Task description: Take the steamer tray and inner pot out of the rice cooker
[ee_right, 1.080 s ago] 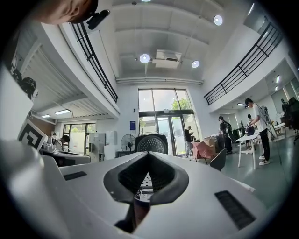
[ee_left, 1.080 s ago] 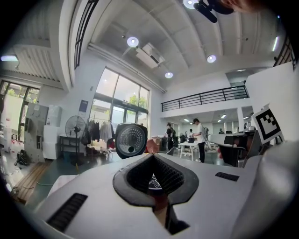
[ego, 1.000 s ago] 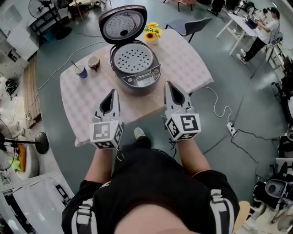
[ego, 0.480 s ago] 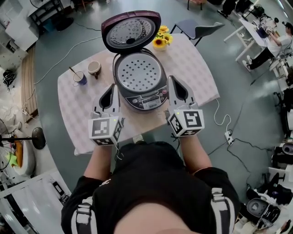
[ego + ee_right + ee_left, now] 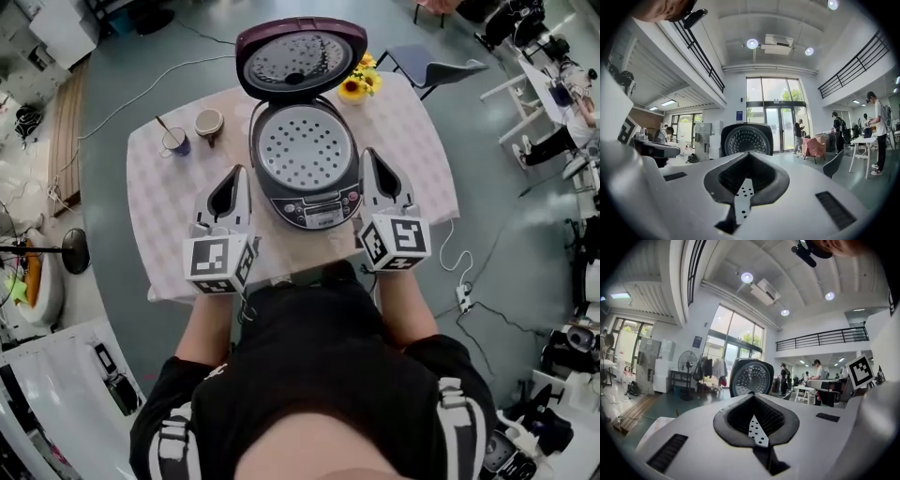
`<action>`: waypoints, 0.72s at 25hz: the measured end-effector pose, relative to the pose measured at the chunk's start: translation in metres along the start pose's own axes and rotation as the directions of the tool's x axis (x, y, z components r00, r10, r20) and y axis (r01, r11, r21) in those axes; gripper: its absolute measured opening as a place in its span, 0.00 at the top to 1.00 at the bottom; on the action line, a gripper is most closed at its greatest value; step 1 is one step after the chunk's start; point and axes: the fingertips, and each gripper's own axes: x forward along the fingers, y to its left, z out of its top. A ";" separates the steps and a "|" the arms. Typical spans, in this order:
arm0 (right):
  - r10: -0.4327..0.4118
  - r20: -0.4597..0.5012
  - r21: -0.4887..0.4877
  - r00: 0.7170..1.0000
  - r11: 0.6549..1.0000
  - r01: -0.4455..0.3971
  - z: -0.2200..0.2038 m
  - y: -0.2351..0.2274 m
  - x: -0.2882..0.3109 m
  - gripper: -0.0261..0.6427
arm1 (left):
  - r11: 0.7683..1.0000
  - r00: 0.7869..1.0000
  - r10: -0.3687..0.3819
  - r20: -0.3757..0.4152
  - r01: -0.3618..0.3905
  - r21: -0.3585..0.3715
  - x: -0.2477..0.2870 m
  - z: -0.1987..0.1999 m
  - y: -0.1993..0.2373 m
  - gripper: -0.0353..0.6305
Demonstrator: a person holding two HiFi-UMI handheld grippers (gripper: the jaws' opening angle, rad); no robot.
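The rice cooker (image 5: 305, 178) stands towards the far side of the table (image 5: 159, 225), which is covered with a pale checked cloth. Its lid (image 5: 300, 58) is raised upright behind it, with the dimpled inner face showing. The steamer tray (image 5: 305, 148) is seated in the cooker's mouth: a round, pale grey disc pierced with rows of small holes, lying level. The inner pot is under the tray and cannot be seen. The cooker's control panel (image 5: 319, 211) faces the person.

The left claw (image 5: 240, 171) lies level just beside the cooker's left flank, and the right claw (image 5: 367, 153) just beside its right flank. Both point away from the person. Each gripper view shows the two jaws pressed together at the tip with nothing gripped; only a sliver of the perforated tray and the raised lid show past the noses. No view settles whether either claw touches the cooker's shell.

To the left of the cooker, a blue cup (image 5: 174, 142) with a stick in it and a brown cup (image 5: 208, 123) stand close together. A small pot of sunflowers (image 5: 360, 84) stands just right of the lid. The person's body cuts off the near edge of the table.
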 end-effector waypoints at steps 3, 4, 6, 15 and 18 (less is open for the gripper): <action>0.013 0.012 0.004 1.000 1.000 -0.013 0.000 -0.003 0.012 0.96 | 0.999 0.999 0.045 0.004 -0.045 -0.008 0.002 0.001 0.007 0.94; 0.024 0.022 0.006 0.999 1.000 -0.024 0.002 -0.003 0.016 0.96 | 0.998 0.998 0.059 0.003 -0.059 -0.009 0.004 0.001 0.008 0.94; 0.065 0.047 -0.004 0.997 0.998 -0.065 0.007 -0.002 0.023 0.96 | 0.997 0.997 0.079 0.000 -0.079 -0.003 0.009 -0.001 0.007 0.94; 0.222 0.046 -0.038 0.974 0.975 -0.220 0.003 -0.016 0.046 0.96 | 0.989 0.989 0.144 -0.010 -0.144 0.027 0.037 0.007 -0.014 0.94; 0.225 0.046 -0.019 0.973 0.974 -0.225 0.001 -0.027 0.051 0.96 | 0.987 0.987 0.159 -0.013 -0.159 0.028 0.044 0.007 -0.017 0.94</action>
